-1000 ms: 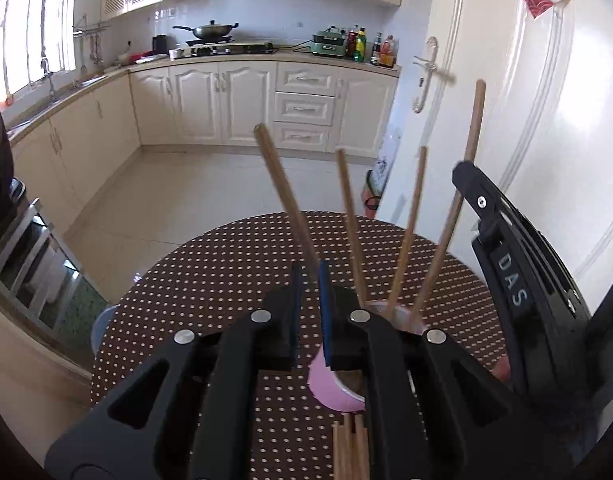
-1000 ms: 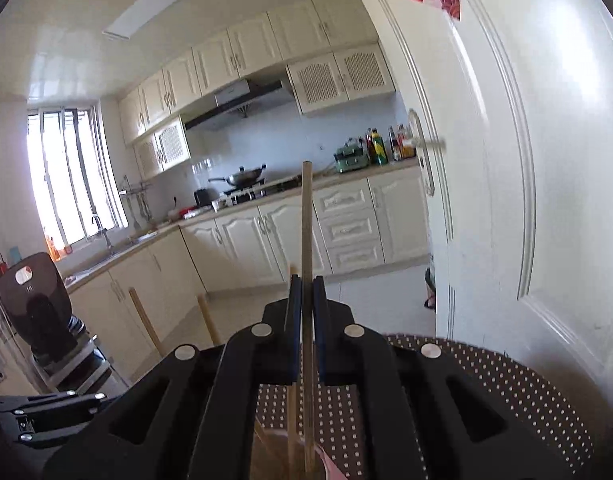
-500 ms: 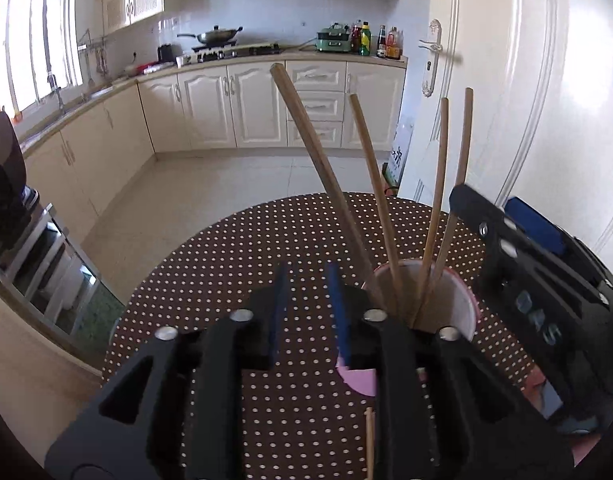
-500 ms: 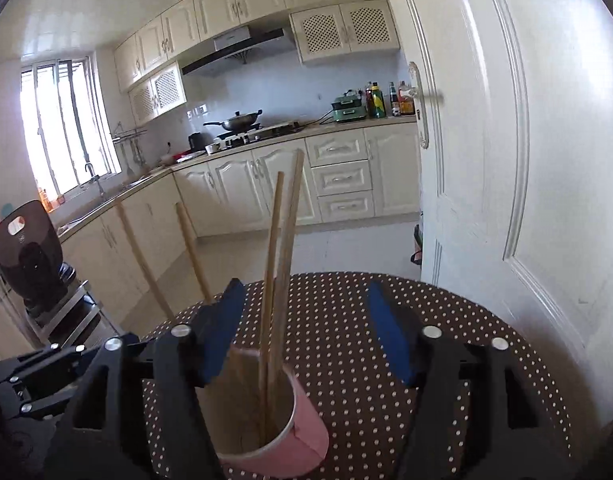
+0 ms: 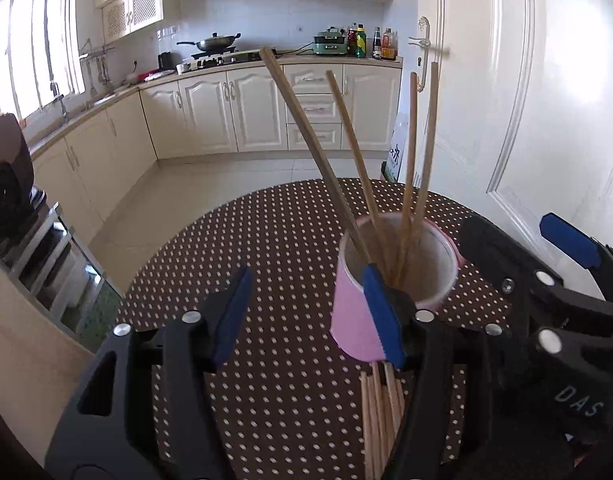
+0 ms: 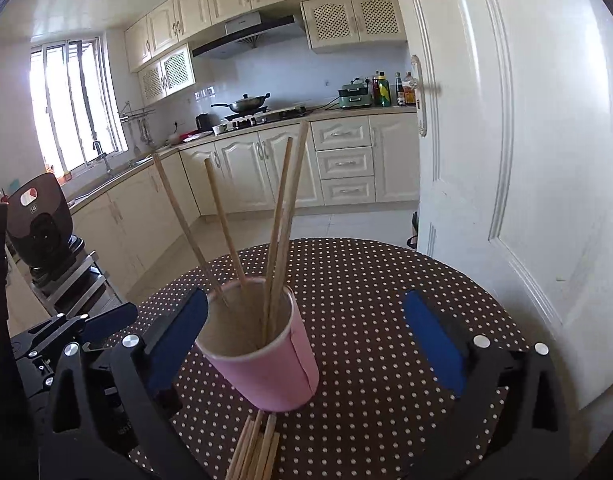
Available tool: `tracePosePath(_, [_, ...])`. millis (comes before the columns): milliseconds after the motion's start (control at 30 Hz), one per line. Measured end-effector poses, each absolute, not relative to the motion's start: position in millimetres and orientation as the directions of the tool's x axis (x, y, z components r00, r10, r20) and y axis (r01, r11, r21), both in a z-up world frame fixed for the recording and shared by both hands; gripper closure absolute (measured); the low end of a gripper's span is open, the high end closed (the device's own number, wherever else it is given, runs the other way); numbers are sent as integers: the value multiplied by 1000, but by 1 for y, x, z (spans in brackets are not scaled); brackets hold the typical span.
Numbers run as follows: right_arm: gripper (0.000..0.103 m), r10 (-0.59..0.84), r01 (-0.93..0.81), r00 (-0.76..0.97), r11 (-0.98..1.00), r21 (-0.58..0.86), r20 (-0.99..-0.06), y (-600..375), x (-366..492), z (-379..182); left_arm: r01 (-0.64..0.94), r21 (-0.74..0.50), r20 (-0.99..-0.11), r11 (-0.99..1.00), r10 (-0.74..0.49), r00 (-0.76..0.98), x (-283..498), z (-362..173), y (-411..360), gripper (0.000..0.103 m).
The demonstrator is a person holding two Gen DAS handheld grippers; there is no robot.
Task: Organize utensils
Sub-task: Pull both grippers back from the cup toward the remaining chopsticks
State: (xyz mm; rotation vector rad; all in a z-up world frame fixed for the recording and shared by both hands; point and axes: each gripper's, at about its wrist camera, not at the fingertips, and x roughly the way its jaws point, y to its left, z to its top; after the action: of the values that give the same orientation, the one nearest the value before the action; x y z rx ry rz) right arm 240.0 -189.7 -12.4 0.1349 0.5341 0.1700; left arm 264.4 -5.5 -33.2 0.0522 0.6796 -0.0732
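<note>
A: From the left wrist, what's in front?

B: The left gripper [image 5: 306,316] has its jaws apart and widening, nothing pinched between them. The pink cup [image 5: 356,320] stands on the dotted table [image 5: 266,240] just ahead, partly behind the right-hand blue pad, with four upright chopsticks [image 5: 410,152] leaning out of it. Only here do you see the right gripper from outside: its black body and one blue pad sit just right of the cup.

A: And the loose sticks?

B: A bundle of chopsticks [image 5: 380,412] lies flat on the table under the right finger, nearer the camera than the cup.

A: The right wrist?

B: The right gripper [image 6: 306,344] is spread wide, jaws opening. The cup stands between the pads, nearer the left one, which I can't tell is touching; the other is well clear. This view looks down into the cup mouth, with the bundle directly below the cup. The left gripper shows only as black parts at the far left.
</note>
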Motion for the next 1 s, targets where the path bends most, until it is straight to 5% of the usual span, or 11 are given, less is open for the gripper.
tracePosePath(400, [8,178,-120,875,981,153,-451,-200,197,-14,65,-19,-642,998,-62,764,236,-48,-2,28])
tracePosePath(633, [8,100,-110,894,994,3,-437,-200,177,-26,42,-27,-657,999,-50,752,222,-62,14,19])
tracePosePath(1000, [8,176,-114,833,982,148,-524,-222,168,-45,17,15,-688,1000,-2,726,198,-86,37,19])
